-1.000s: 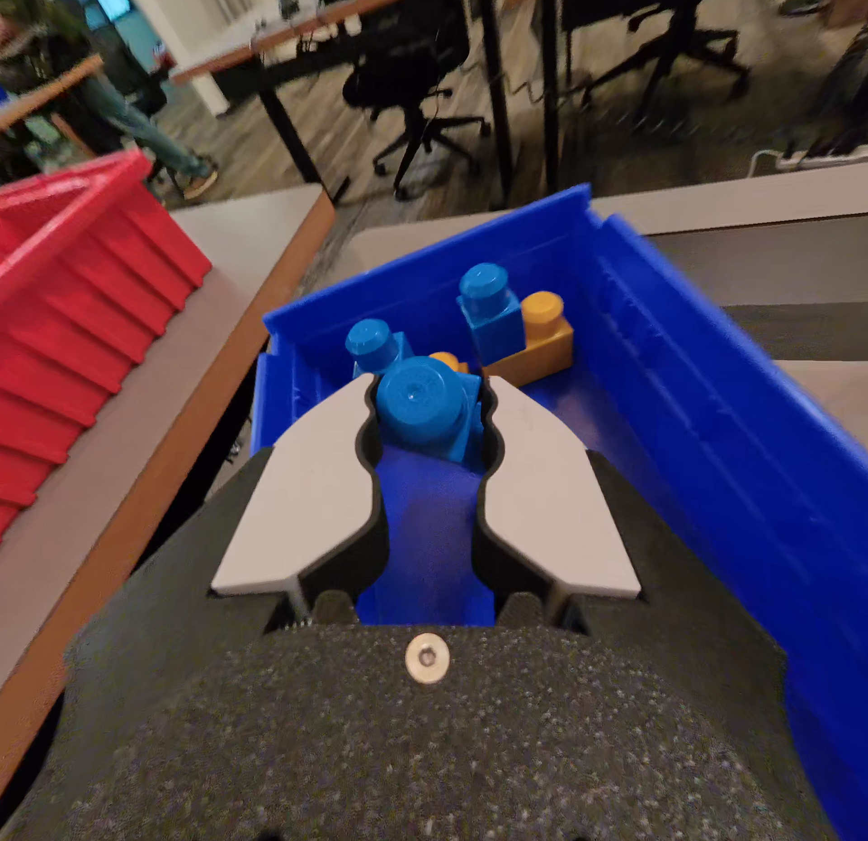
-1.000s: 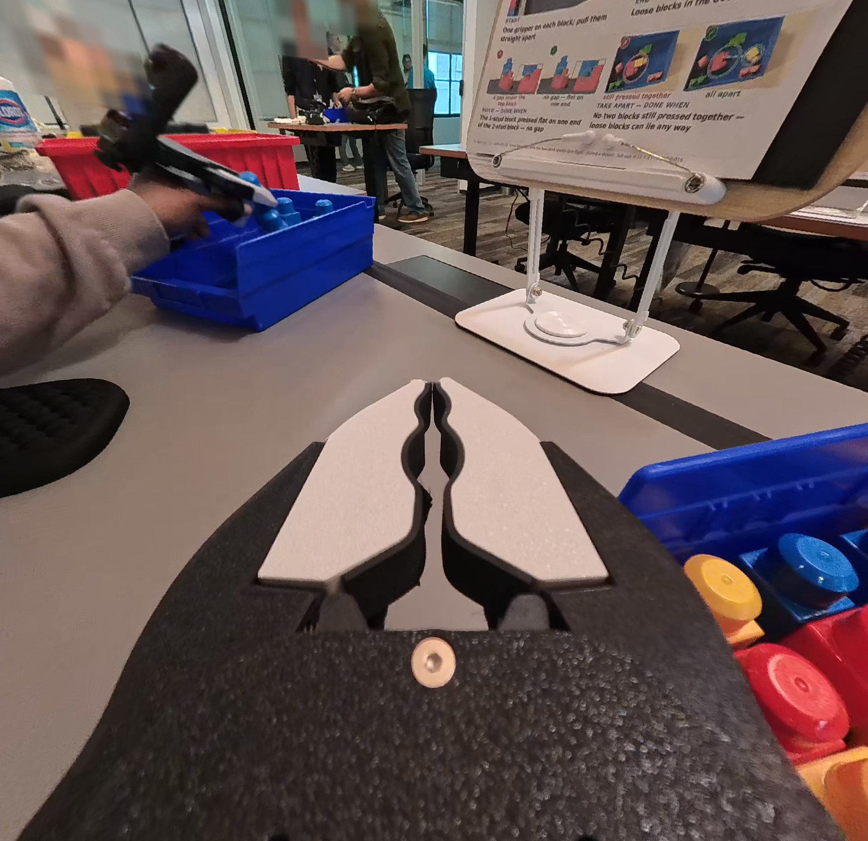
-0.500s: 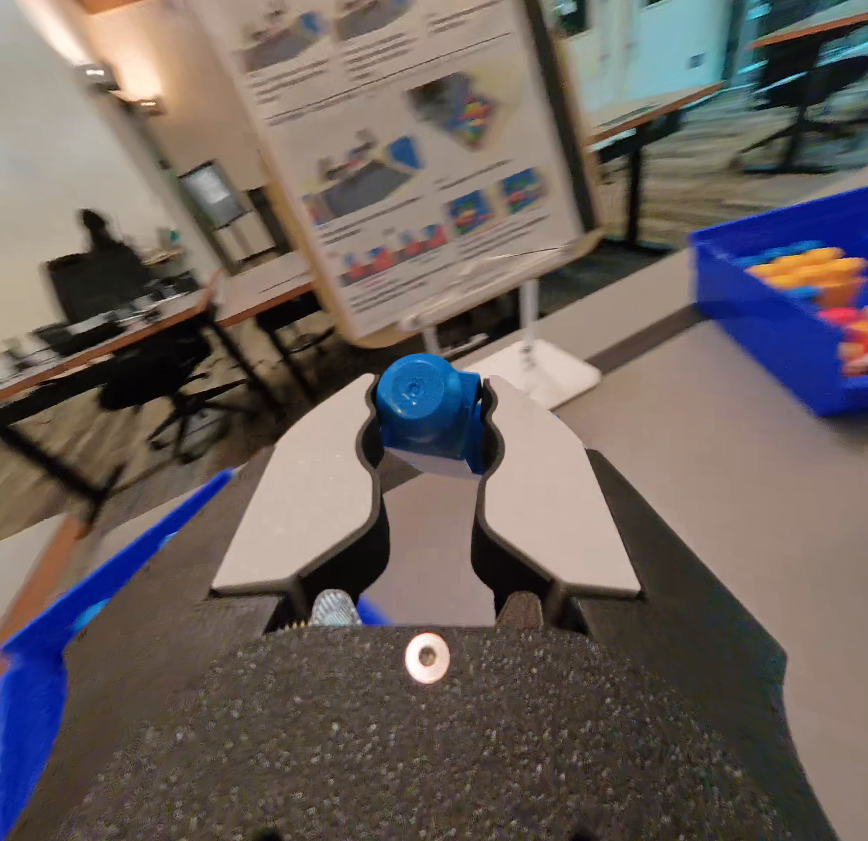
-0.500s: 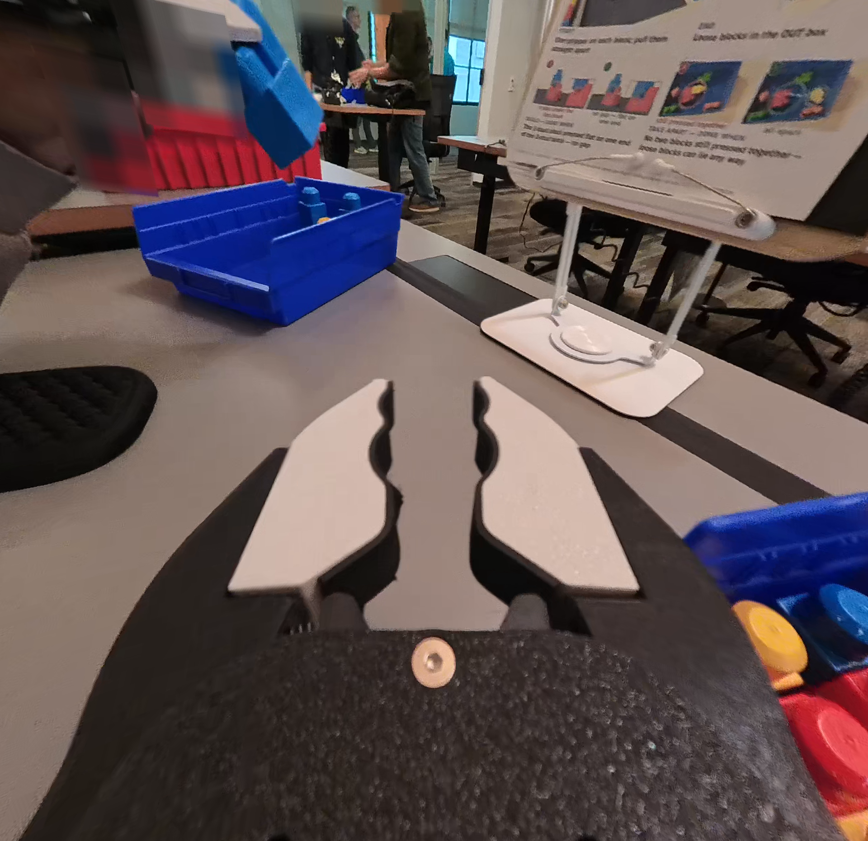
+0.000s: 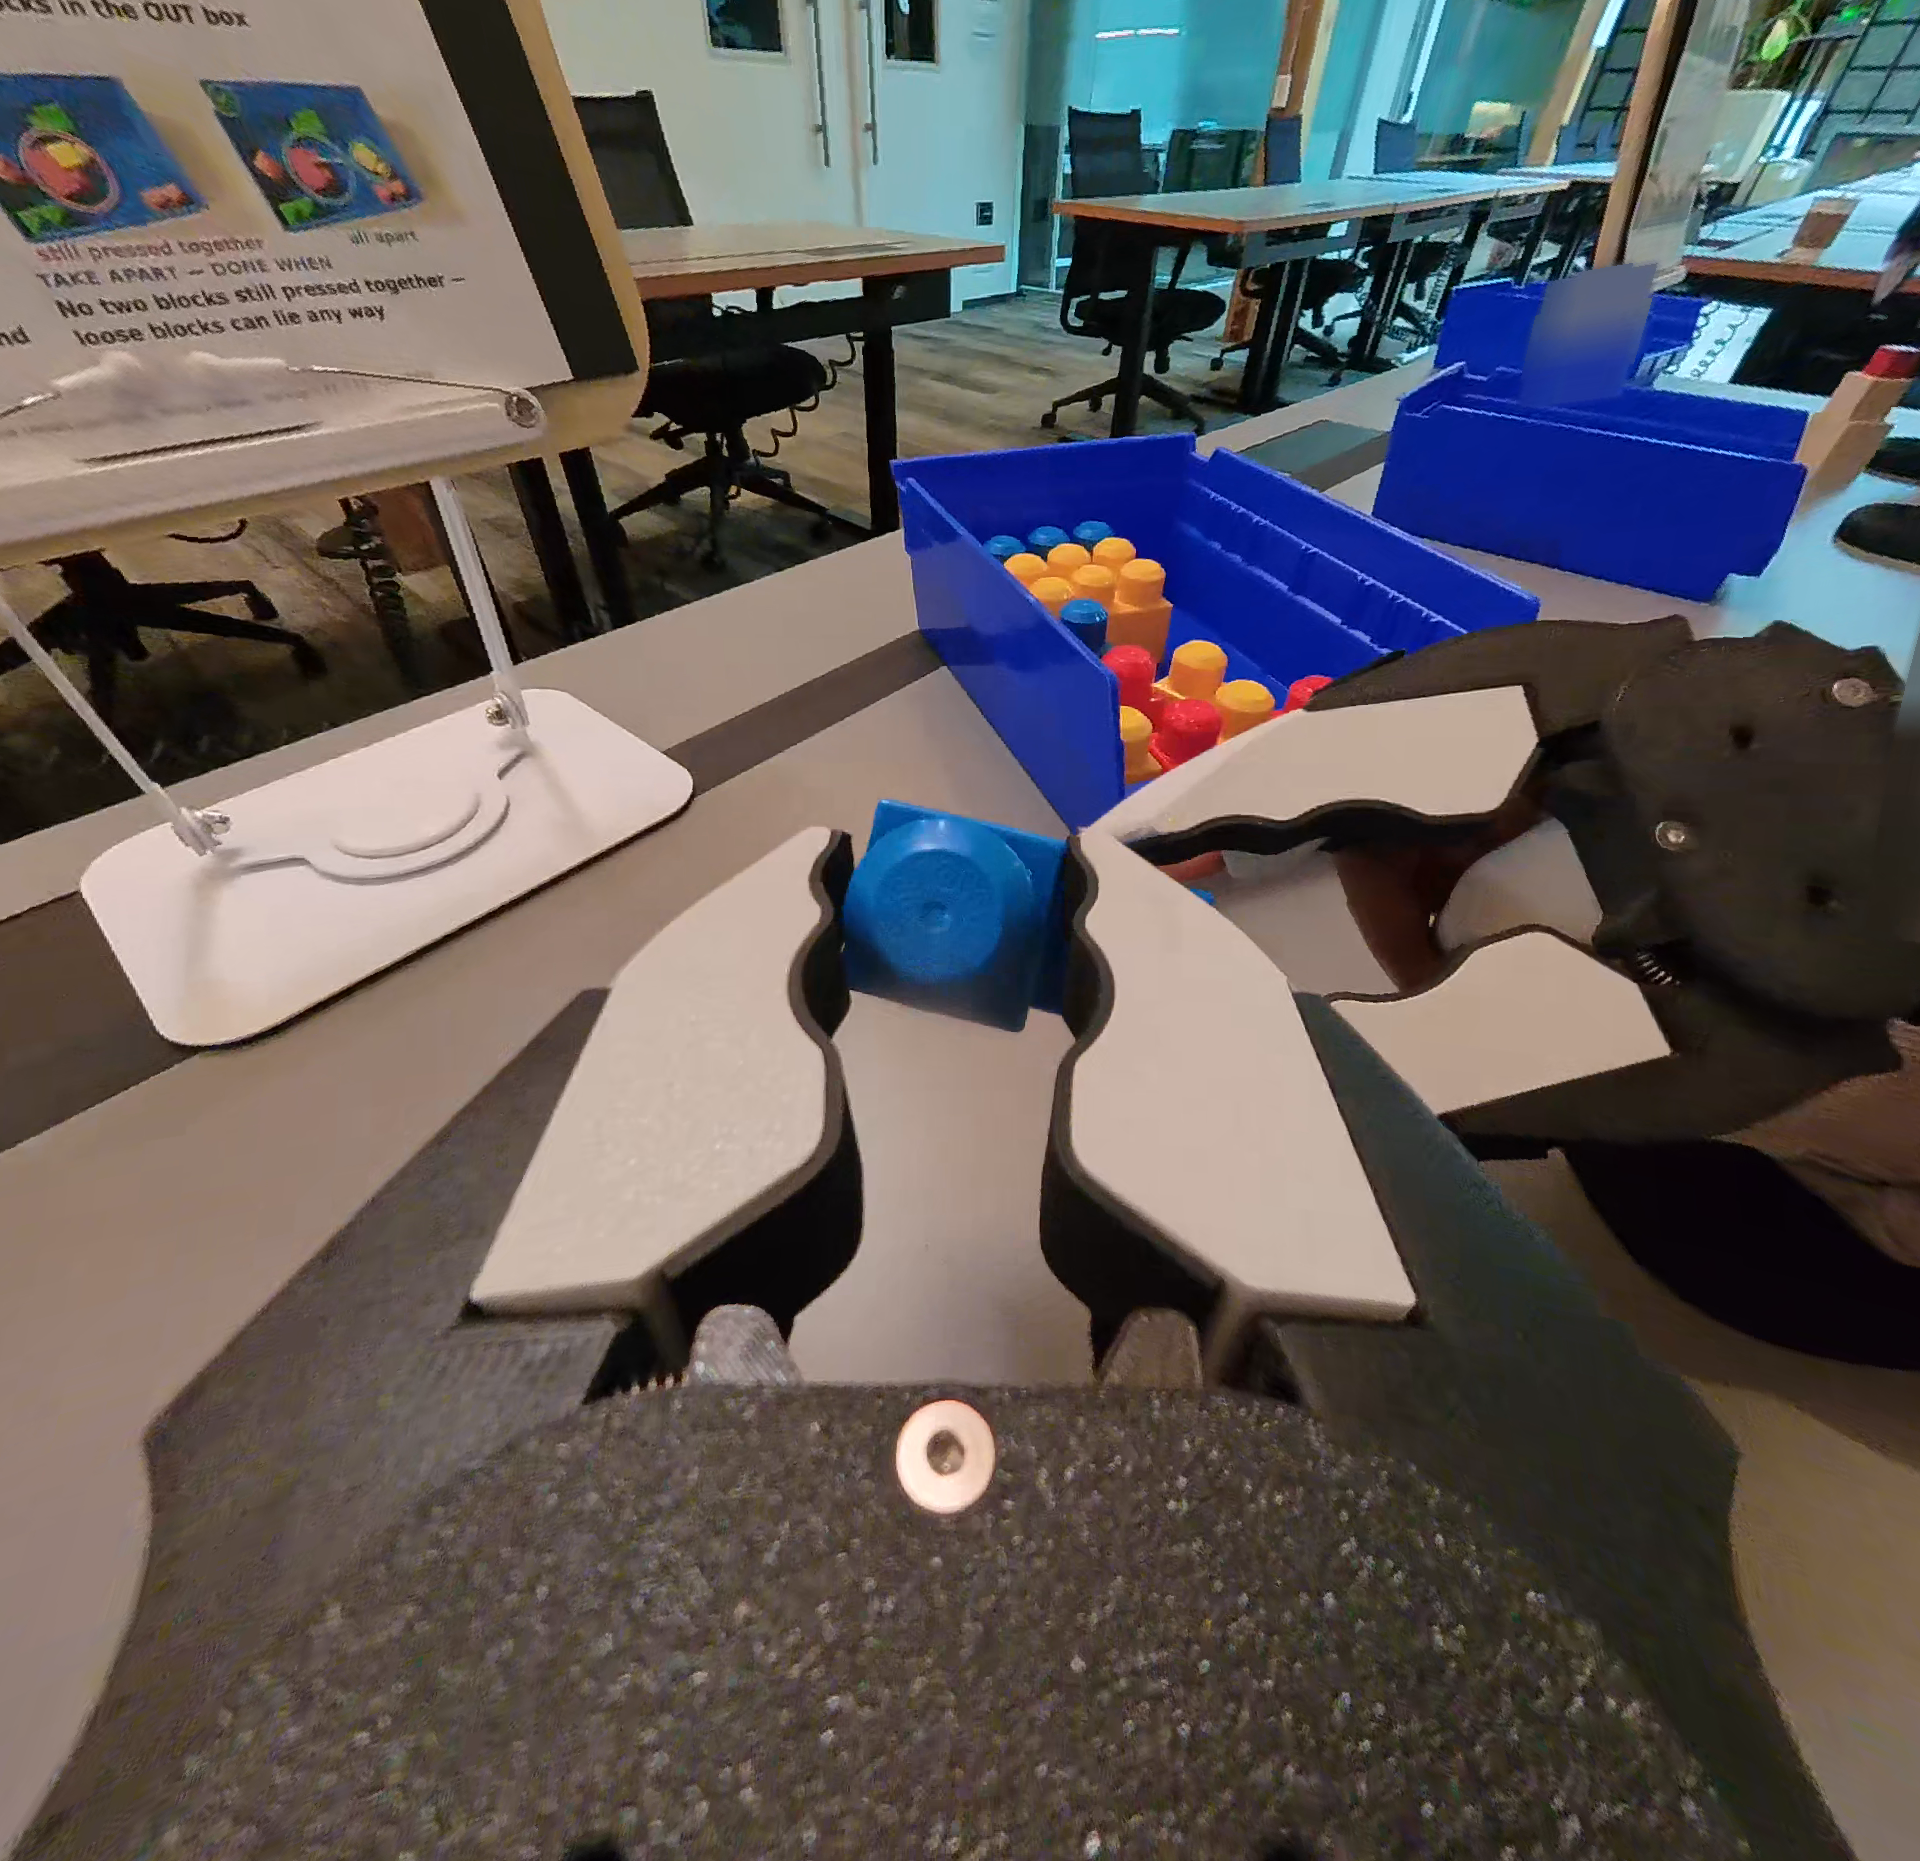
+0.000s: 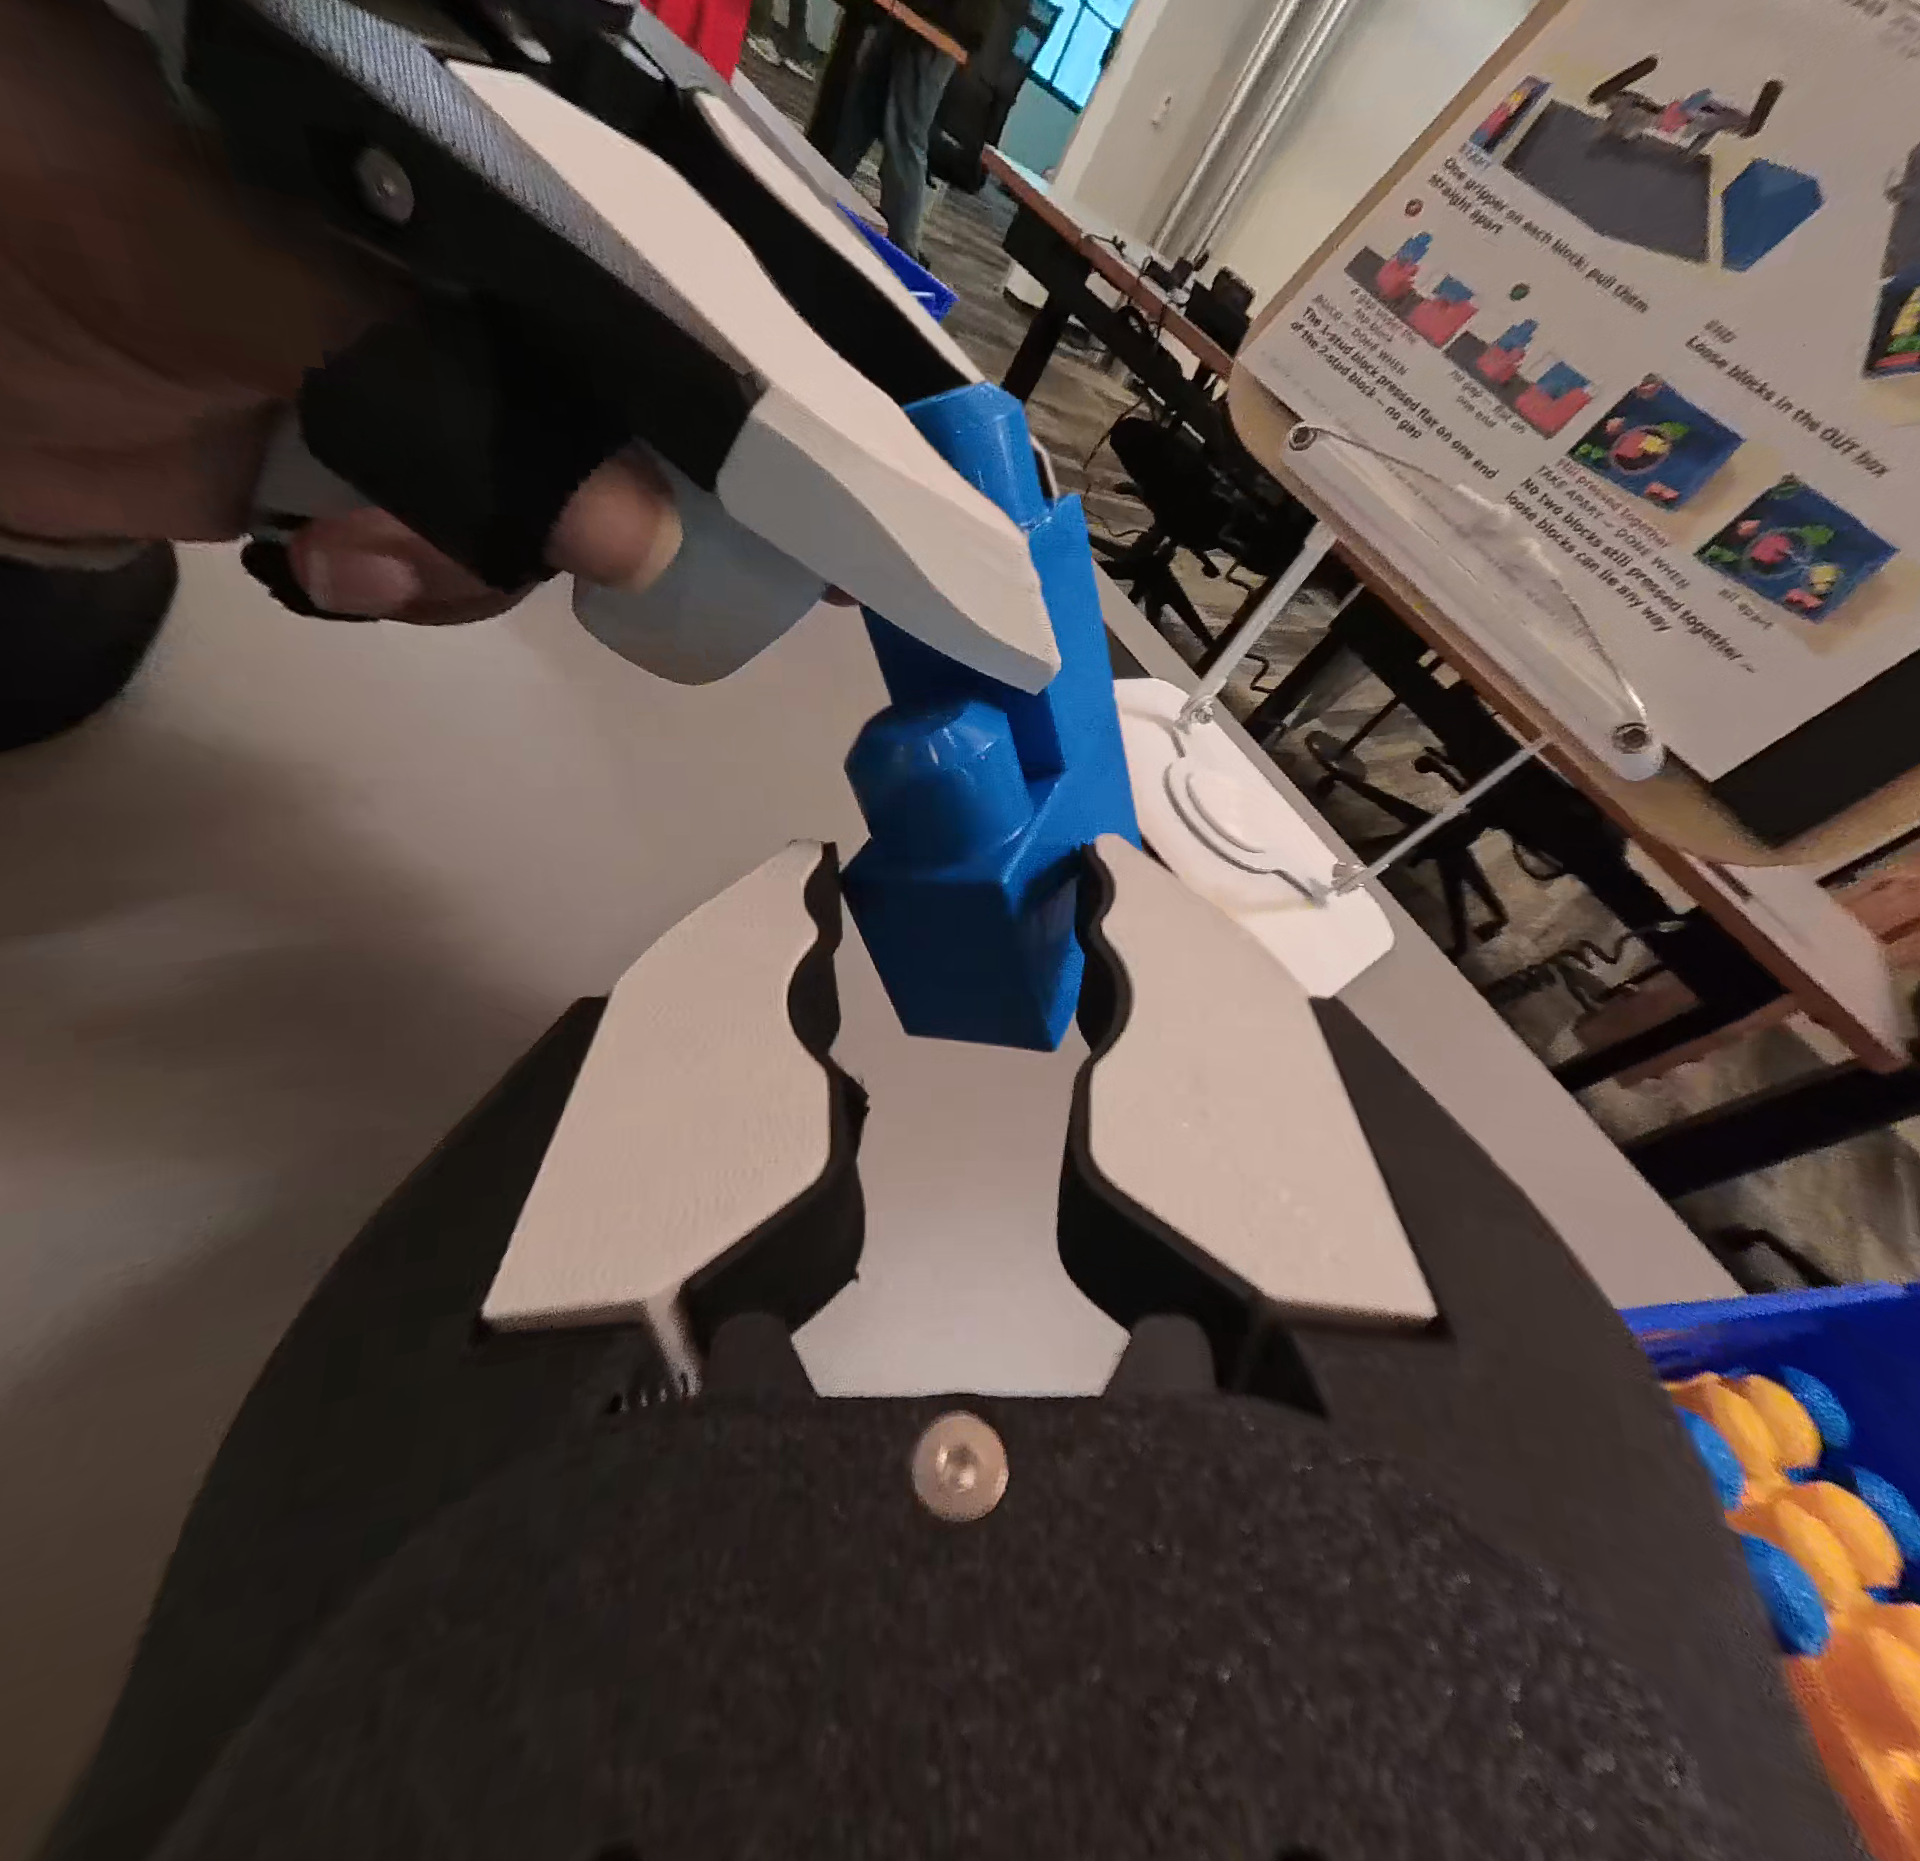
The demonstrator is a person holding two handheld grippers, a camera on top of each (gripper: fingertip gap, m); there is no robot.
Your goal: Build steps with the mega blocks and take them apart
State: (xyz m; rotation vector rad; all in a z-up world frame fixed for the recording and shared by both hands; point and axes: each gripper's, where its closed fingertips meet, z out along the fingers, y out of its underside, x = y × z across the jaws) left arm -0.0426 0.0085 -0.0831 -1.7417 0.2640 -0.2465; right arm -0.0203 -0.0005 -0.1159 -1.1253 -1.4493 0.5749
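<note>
At the left of the left wrist view, a white-based stand (image 5: 384, 855) props an illustrated instruction sheet (image 5: 260, 180) over the grey worktop (image 5: 156, 1240). In the middle, the left gripper (image 5: 951, 912) has its fingers (image 5: 707, 1073) closed partway onto a blue block (image 5: 940, 918), stud end facing the camera, held above the worktop. Just beyond, a blue bin (image 5: 997, 627) holds orange, red and blue mega blocks (image 5: 1122, 585); a second blue bin (image 5: 1579, 492) sits farther right. From the right edge the right gripper (image 5: 1236, 876) reaches in, its grey tips meeting the block's far side.

The right wrist view shows the joined piece more fully: the left gripper (image 6: 997, 606) comes down from the upper left, a person's hand (image 6: 208, 398) behind it, clamping the upper blue block (image 6: 997, 564). Below it, the right gripper (image 6: 961, 876) has its fingers (image 6: 686, 1084) closed partway on the lower blue block (image 6: 971, 928), which is stuck to the upper one and tilted. The instruction sheet (image 6: 1621, 357) stands to the right, and the bin of blocks (image 6: 1818, 1499) shows at the lower right corner.
</note>
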